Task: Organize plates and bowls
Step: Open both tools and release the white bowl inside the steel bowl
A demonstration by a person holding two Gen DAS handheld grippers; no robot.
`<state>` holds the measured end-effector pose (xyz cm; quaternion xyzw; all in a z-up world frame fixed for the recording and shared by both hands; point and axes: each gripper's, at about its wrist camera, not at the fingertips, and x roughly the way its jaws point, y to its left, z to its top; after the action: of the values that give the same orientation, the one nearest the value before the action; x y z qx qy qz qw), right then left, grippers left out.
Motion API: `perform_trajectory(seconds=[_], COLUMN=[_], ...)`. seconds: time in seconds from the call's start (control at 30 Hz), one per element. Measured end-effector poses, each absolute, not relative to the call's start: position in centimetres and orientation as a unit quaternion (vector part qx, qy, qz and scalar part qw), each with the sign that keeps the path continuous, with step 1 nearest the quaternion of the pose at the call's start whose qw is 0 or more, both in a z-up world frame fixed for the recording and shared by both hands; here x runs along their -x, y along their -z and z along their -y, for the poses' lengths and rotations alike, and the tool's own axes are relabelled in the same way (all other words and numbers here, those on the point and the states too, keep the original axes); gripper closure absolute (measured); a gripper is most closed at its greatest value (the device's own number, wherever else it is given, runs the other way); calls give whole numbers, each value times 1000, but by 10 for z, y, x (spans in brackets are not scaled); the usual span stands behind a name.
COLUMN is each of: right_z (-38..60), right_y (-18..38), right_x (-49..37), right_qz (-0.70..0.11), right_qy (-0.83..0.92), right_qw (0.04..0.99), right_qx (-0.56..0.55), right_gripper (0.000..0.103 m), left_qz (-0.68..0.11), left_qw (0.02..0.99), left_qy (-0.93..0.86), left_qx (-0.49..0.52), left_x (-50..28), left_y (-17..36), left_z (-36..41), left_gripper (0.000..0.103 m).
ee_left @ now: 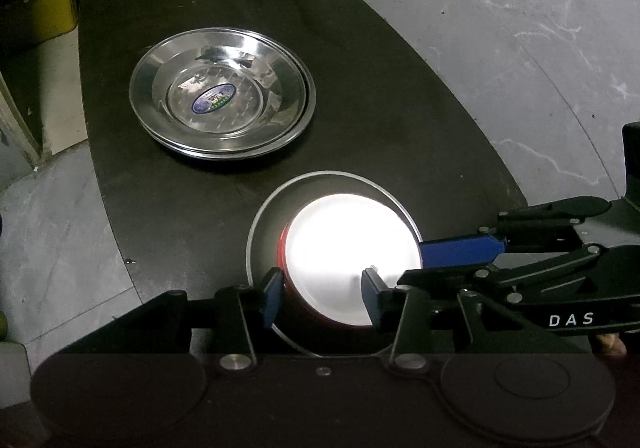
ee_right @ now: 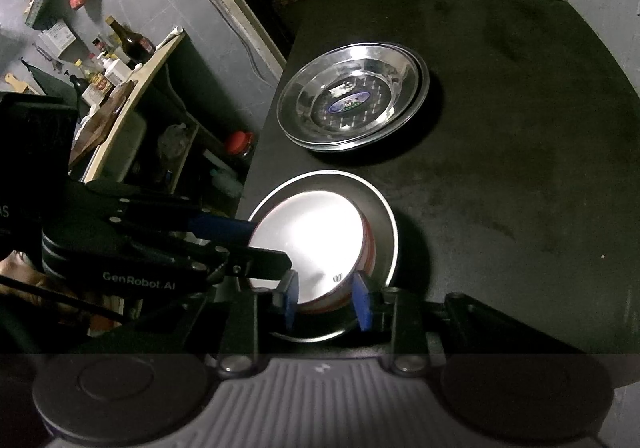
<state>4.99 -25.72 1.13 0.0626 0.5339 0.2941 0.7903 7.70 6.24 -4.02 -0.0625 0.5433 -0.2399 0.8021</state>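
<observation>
- The left gripper (ee_left: pixel 322 292) has its jaws apart, astride the near wall of the red-walled, white-lined round bowl (ee_left: pixel 348 248), without clamping it.
- The right gripper (ee_right: pixel 326 302) is also apart, straddling that bowl's opposite rim.
- The red bowl sits nested in a dark round bowl with a grey rim (ee_left: pixel 264 224), directly under both grippers.
- This looks like the release; next, both must lift clear without snagging the rim.
- Beyond lies a stack of shiny steel plates (ee_left: pixel 222 100) on the black table (ee_left: pixel 400 108).
- Glare whitens the bowl's inside, the gripper bodies hide the near rims, and the plate count is unclear.
</observation>
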Motion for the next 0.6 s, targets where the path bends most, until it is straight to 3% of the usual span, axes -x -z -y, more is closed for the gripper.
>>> perform_trajectory(seconds=[0.37, 0.6], right_z=[258, 259], right_y=[-14, -25], right_x=[-49, -44], right_qz=[-527, -504], right_qy=[-294, -291], right_qw=[795, 812], right_qx=[-60, -47], right_gripper=[68, 66], left_qz=[-537, -522], left_qw=[804, 812], left_qy=[247, 245], left_qx=[71, 90], left_x=[-77, -76], left_y=[37, 31], left_z=[-66, -74], left_gripper=[49, 35])
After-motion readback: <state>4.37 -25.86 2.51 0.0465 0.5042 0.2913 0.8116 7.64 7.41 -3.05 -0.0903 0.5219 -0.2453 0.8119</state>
